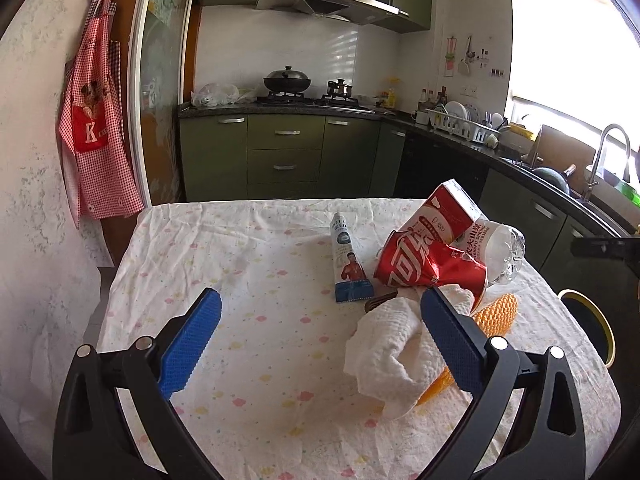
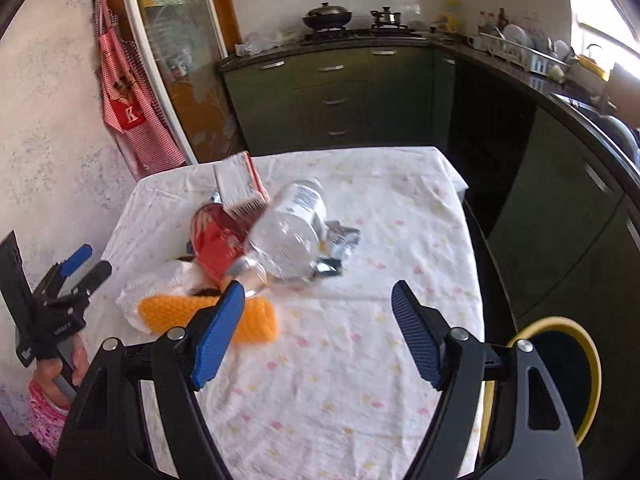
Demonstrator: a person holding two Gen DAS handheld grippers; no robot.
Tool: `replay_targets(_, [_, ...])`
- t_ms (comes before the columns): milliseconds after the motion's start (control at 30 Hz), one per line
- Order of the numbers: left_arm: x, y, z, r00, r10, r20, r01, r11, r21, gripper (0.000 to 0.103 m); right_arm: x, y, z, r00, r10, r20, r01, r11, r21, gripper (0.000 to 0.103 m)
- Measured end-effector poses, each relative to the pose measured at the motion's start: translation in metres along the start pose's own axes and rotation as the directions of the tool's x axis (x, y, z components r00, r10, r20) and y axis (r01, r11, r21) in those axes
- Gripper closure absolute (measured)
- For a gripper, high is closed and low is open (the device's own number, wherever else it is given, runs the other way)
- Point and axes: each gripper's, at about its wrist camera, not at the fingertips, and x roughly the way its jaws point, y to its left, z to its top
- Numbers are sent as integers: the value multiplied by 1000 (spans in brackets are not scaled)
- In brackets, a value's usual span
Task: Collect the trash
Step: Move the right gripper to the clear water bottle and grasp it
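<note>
White cloth with pale pastel spots covers the table [image 1: 240,360], and the crushed red can [image 1: 432,264] at the middle of the litter heap is taken as the landmark. Left of the can, apart from it, a white and blue tube [image 1: 350,260] is seen lying flat. Just in front of the can a crumpled paper towel [image 1: 392,344] is heaped over an orange knobbly piece [image 1: 496,310]; behind the can a red and white carton [image 1: 448,212] leans, and against the can's right side a clear plastic bottle [image 1: 502,250] lies on its side. Past the table's right edge a yellow-rimmed bin [image 2: 560,364] is visible. The left gripper [image 1: 320,328] is held spread wide with nothing between its pads, its right pad beside the towel; the right gripper [image 2: 318,328] is likewise spread and empty over bare cloth. The towel is judged light and soft, best pinched at a raised fold. The can is judged light but smooth, so its dented waist should be taken. The bottle may roll, so its ribbed middle should be squeezed gently.
</note>
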Motion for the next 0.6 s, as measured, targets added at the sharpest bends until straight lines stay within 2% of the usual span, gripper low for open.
replay_targets(67, [1,1,0,1000,-3,-2,3,1000,-5,5,14,13,23,999,16,-38,-17,1000,-18,31])
replay_targets(167, [2,3,-1,1000,-7,-11,7,1000,-15,5,45,26,53,987,32,-161,-38,999,-33,31])
replay_targets(267, [2,4,-2,1000,-9,-13,9,1000,-27,5,72,33,68,968,-16,-249,0,998,-62,31])
replay_targets(467, [1,7,-2,999,-29,-16,28,998,-49,5,113,41,71,927,-93,-363,56,992,-113,32])
replay_targets(600, [1,6,-2,999,-36,-18,35,998,-51,5,133,45,71,913,-119,-391,78,990,-118,41])
